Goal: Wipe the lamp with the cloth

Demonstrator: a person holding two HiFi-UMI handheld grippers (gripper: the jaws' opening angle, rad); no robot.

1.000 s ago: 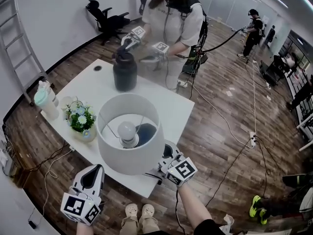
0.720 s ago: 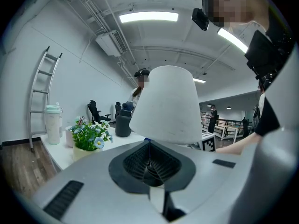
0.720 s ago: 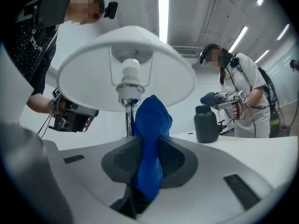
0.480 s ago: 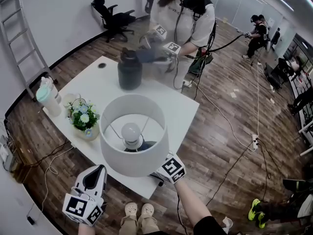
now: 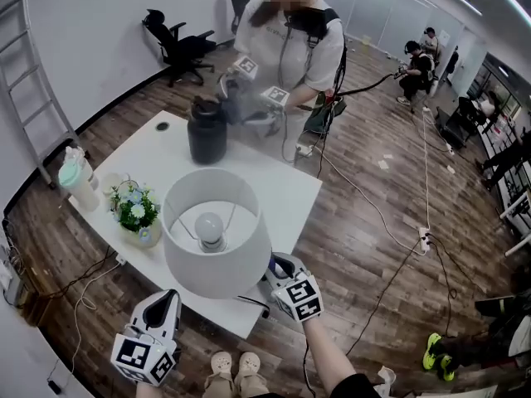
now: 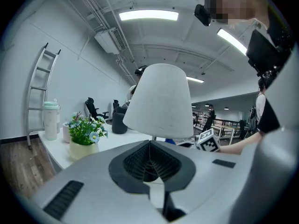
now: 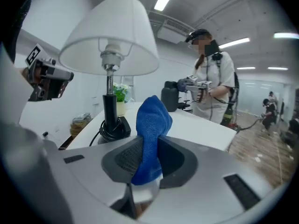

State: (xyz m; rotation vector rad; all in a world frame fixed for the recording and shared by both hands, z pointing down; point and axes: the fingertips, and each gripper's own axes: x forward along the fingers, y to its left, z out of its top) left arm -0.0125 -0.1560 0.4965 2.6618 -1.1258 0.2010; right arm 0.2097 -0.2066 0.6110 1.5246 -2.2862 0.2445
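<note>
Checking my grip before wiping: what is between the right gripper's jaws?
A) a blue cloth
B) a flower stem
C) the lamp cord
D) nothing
A: in the right gripper view, the right gripper is shut on a blue cloth that sticks up between its jaws.

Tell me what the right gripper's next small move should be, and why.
Probably ease the right gripper forward and left until the blue cloth touches the black stem of the lamp. The jaws are shut on the cloth, whose free end sticks up, and the stem stands ahead, not yet touched.
</note>
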